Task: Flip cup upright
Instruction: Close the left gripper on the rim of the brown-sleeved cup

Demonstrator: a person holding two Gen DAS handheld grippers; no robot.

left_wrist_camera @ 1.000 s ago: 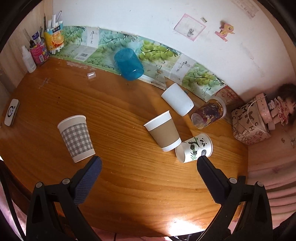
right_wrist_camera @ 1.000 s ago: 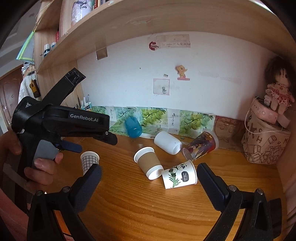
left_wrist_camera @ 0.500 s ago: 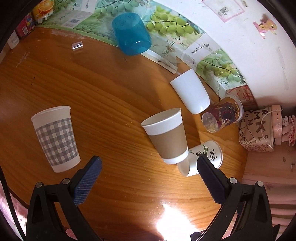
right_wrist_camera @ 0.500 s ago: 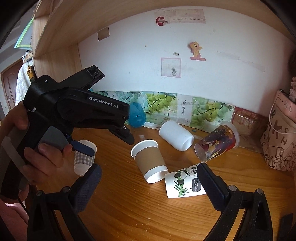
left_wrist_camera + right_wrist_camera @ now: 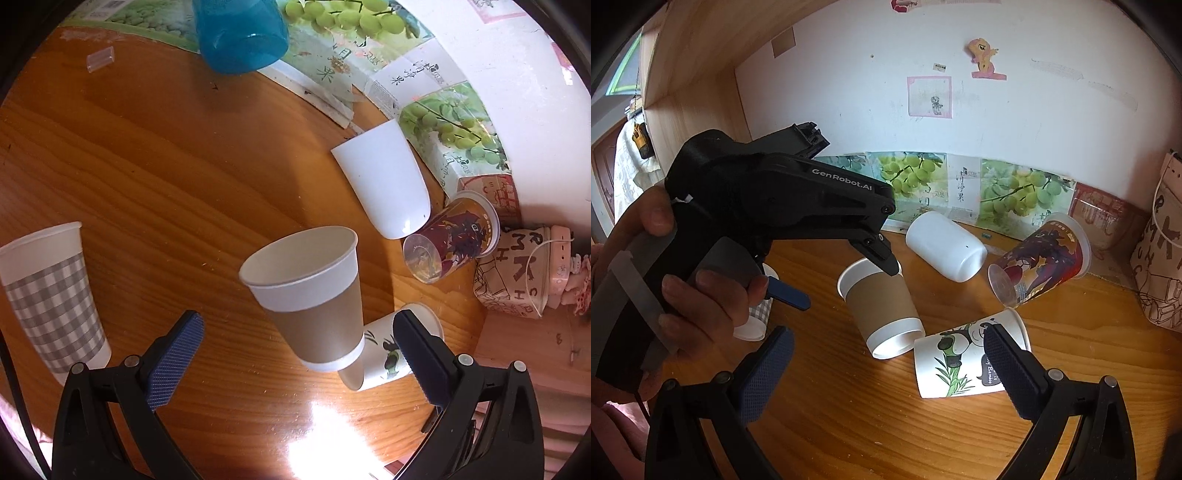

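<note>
Left gripper is spread wide, nothing between the pads, hovering over the brown-sleeve paper cup, which lies on its side on the wooden table with its mouth toward the back-left and its base near the panda cup. From the right wrist view, one black fingertip of the left gripper sits right at the cup's rim; cannot tell if it touches. Right gripper is also released, empty, held back over the near table edge. Panda cup lies on its side just beside the brown cup's base. White plastic cup and printed clear cup lie tipped near the wall. Blue cup is at the back by the grape-print strip. Checked cup stands mouth-up off to the left.
</note>
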